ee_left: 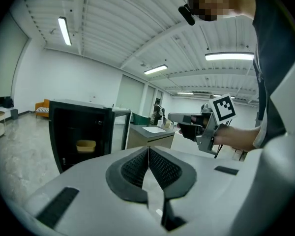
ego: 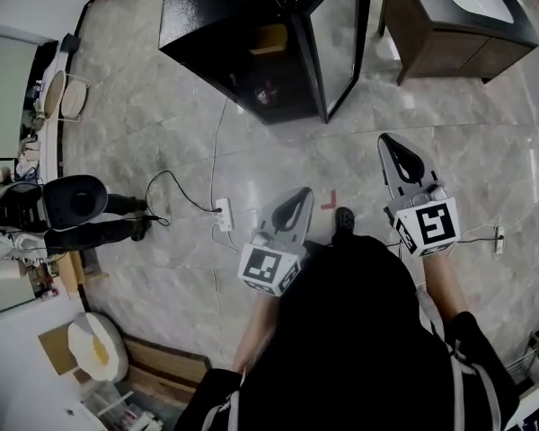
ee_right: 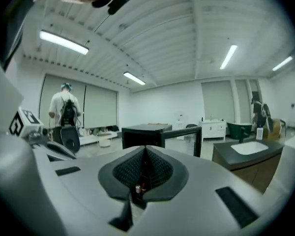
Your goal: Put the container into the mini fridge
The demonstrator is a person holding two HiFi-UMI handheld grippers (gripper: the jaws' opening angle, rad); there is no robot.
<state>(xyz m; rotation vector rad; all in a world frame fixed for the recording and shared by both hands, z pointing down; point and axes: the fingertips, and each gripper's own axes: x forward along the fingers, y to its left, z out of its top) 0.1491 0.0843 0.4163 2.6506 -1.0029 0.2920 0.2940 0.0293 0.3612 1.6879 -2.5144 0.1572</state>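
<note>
The tan container (ego: 269,39) sits on a shelf inside the black mini fridge (ego: 214,18), and its glass door (ego: 341,36) hangs wide open. Something small and red lies lower in the fridge, too small to tell what. I'm well back from it on the marble floor (ego: 162,133). My left claw (ego: 303,194) has its jaws pressed together on nothing. My right claw (ego: 389,142) is closed and empty too. A sink cabinet (ego: 449,34) stands to the right of the fridge, and a power strip (ego: 223,214) lies near my left claw.
</note>
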